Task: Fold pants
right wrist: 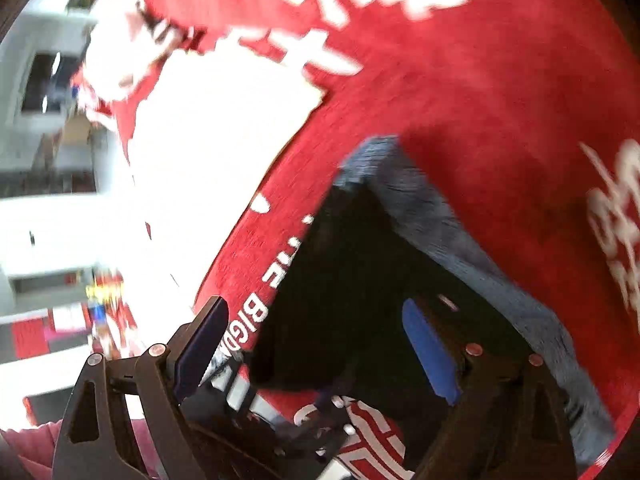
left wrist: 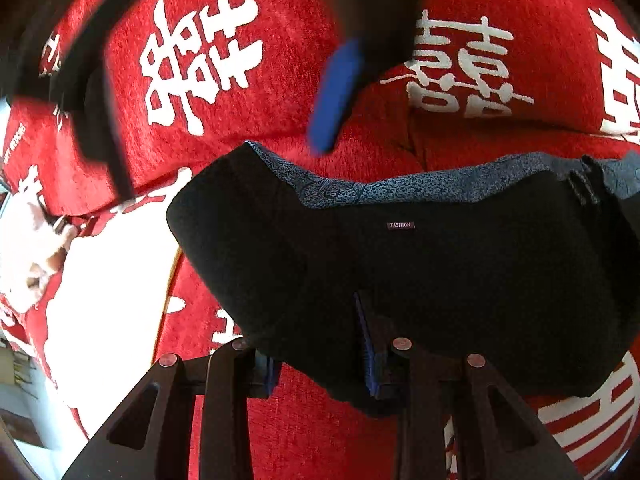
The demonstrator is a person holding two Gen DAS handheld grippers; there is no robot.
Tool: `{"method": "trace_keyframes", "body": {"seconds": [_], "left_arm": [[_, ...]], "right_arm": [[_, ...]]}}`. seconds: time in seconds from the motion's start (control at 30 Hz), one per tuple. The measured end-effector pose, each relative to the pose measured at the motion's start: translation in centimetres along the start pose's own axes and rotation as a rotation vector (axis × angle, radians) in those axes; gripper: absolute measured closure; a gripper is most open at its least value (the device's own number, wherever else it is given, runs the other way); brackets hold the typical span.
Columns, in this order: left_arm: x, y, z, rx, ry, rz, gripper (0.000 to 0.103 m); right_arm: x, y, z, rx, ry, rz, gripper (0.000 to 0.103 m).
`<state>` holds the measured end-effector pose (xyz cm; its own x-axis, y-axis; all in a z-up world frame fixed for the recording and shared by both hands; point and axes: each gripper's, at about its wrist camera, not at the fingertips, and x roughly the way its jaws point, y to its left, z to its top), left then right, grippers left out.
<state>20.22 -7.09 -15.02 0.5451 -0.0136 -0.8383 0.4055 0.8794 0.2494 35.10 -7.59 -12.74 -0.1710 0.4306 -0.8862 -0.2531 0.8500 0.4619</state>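
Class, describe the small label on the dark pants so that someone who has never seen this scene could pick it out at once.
Start at the red plush blanket with large white characters. On it lie the black pants with a blue-grey patterned waistband lining, pinched at the near edge by the left gripper. Just below that lining sits a small dark rectangular woven tag, the only spot on the black cloth bearing lettering: FASHION.
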Motion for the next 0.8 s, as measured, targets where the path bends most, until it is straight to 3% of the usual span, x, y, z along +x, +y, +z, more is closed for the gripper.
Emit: {"method": "trace_keyframes", "body": {"seconds": [0.17, 0.23, 0.47, 0.67, 0.8], "left_arm": [[-0.3, -0.2, 0.2, 0.008, 0.004, -0.001, 0.07], [-0.3, -0.2, 0.4, 0.01, 0.014, -0.02, 0.07], [-4.8, -3.1, 2.9, 0.092, -0.073, -0.084, 0.07], [-10.1, -7.4, 5.4, 0.161, -0.153, -0.168, 0.07], [-13.2, -13.0, 7.1, 0.235, -0.189, -0.236, 0.07]], "right_arm": [[3.9, 0.6, 1.5, -0.006, 0.145, -0.104, 0.016], [4.1, -0.1, 1.1, -0.003, 0.147, -0.121, 0.082], [-1.8, -4.2, -3.9, 0.067, -0.06, 0.051, 0.086], [-8.8, -9.5, -12.8, 0.191, -0.308, 0.25, 0.086], [-12.6, -12.8, -18.9, 0.251, -0.442, 0.299, 0.085]]}}
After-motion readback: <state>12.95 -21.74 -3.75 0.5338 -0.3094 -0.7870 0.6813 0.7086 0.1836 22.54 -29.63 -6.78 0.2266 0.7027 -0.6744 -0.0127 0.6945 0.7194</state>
